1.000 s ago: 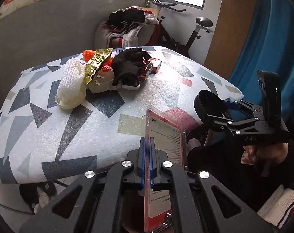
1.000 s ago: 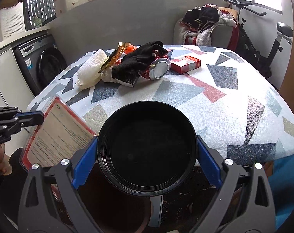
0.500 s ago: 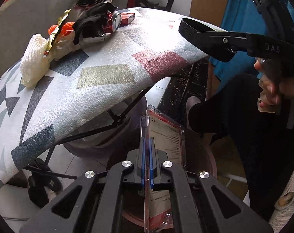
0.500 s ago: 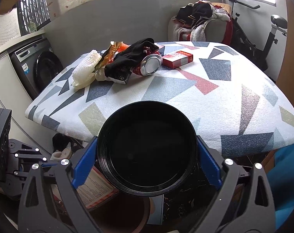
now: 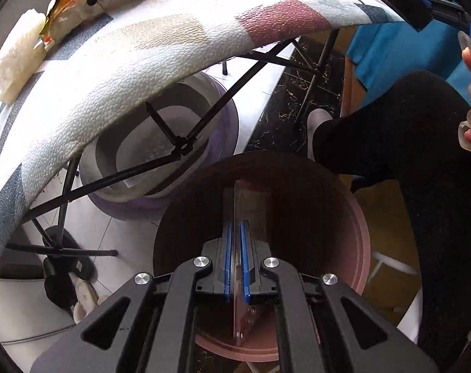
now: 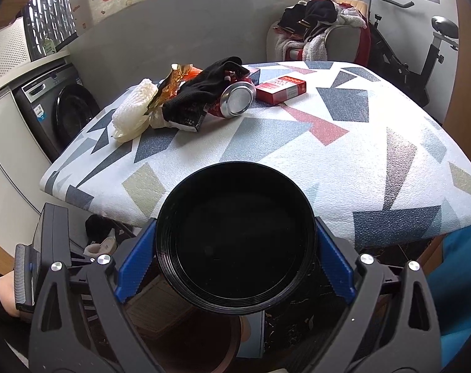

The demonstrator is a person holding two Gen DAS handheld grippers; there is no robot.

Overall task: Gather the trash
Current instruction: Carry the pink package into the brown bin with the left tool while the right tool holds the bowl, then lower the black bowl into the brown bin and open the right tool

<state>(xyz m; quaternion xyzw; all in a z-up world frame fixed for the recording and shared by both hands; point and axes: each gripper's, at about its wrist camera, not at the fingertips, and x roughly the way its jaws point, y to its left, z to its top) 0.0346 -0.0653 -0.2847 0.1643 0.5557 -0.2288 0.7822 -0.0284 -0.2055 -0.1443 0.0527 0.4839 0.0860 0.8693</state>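
My left gripper (image 5: 235, 227) points down into a brown-pink bin (image 5: 356, 217). A flat clear plastic package with a red card (image 5: 251, 205) stands edge-on between its blue pads (image 5: 227, 248). The jaws are opening; thin gaps show on both sides and the package looks blurred, low in the bin's mouth. My right gripper (image 6: 235, 258) is shut on a black round lid (image 6: 235, 217), held above the bin (image 6: 232, 345) at the table's front edge. Far back on the patterned table (image 6: 328, 161) lie a white foam net (image 6: 133, 115), a gold wrapper (image 6: 173, 84), a black glove (image 6: 204, 93), a red can (image 6: 235, 99) and a red box (image 6: 280, 88).
A white and purple basin (image 5: 161, 143) sits under the table among black folding legs (image 5: 179, 146). A person's black-clad leg (image 5: 406, 161) stands right of the bin. A washing machine (image 6: 61, 112) is on the left; a chair piled with clothes (image 6: 322, 31) and an exercise bike (image 6: 422, 49) stand behind.
My left gripper dropped from table height to the bin's mouth and tipped downward. Its pads have parted slightly and the package has slid forward between them. The right gripper stayed put with the lid.
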